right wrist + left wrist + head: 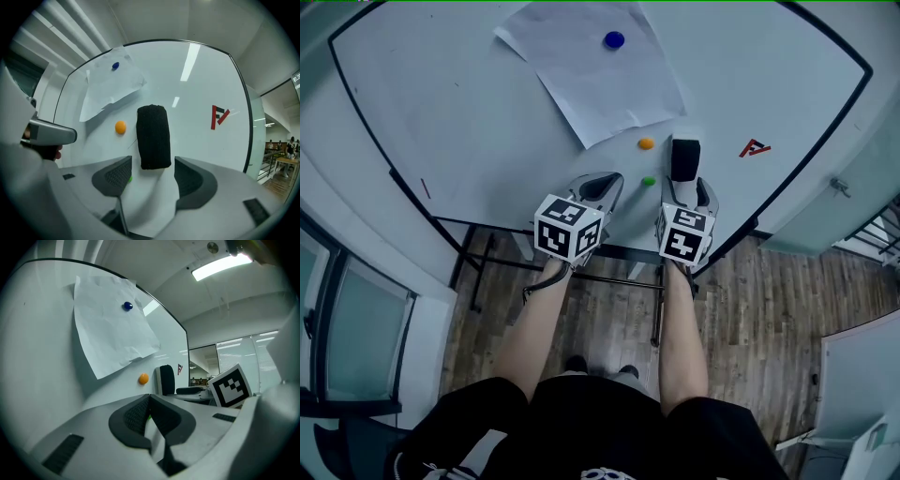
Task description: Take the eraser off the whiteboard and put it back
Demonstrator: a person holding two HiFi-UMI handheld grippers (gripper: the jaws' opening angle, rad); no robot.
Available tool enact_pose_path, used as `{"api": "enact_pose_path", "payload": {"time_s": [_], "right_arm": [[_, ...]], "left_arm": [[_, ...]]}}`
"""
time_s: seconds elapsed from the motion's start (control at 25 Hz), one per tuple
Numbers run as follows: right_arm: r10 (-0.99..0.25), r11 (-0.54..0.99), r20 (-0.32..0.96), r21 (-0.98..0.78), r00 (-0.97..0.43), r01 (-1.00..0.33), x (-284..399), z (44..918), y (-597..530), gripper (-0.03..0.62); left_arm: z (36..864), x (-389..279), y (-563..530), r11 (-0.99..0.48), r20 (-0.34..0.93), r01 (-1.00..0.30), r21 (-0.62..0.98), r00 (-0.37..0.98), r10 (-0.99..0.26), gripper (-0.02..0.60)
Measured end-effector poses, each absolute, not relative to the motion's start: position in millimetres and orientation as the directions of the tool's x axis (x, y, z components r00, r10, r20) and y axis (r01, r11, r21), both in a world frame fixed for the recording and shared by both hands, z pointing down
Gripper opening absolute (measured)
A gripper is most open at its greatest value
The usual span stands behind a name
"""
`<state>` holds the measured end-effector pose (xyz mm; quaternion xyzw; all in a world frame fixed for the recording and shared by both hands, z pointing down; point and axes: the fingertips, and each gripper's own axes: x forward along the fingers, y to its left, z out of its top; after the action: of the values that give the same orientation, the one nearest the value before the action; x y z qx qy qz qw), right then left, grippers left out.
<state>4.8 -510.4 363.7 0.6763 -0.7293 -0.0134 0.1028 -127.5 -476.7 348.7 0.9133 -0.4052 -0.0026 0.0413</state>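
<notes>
The black eraser (685,157) sticks upright on the whiteboard (441,94), right of an orange magnet (646,143). My right gripper (687,184) is open just below it. In the right gripper view the eraser (153,136) fills the middle and its lower end sits level with the tips of the two spread jaws, with a gap on each side. My left gripper (609,184) is to the left, shut with nothing in it, pointing at the board near a green magnet (649,181). From the left gripper view the eraser (166,379) shows edge-on, past the orange magnet (143,378).
A white paper sheet (591,66) hangs under a blue magnet (614,39) above the eraser. A red logo (755,147) is printed to the eraser's right. The board's black frame (825,122) runs close on the right. The stand's bars (609,253) and wood floor lie below.
</notes>
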Motion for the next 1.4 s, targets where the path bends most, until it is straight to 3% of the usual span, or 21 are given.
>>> {"api": "enact_pose_path", "payload": {"time_s": [0.48,1.0,1.4], "right_arm": [[-0.960,0.211,0.207,0.102,-0.187,-0.972,40.7,397.0,-445.7,0.270],[-0.927,0.333,0.205,0.057,-0.316,-0.941,100.9,416.7,-341.5,0.050],[-0.893,0.416,0.213,0.056,-0.396,-0.908,122.3,435.5,-271.3,0.025]], "left_arm": [[374.4,-86.6,-415.5,-0.616,0.071,-0.783,0.081,0.621,-0.780,0.021],[394.7,-33.4,-318.9,-0.524,0.082,-0.844,0.115,0.534,-0.842,0.021],[412.8,-10.1,-256.0,-0.475,0.098,-0.868,0.141,0.490,-0.866,0.021]]}}
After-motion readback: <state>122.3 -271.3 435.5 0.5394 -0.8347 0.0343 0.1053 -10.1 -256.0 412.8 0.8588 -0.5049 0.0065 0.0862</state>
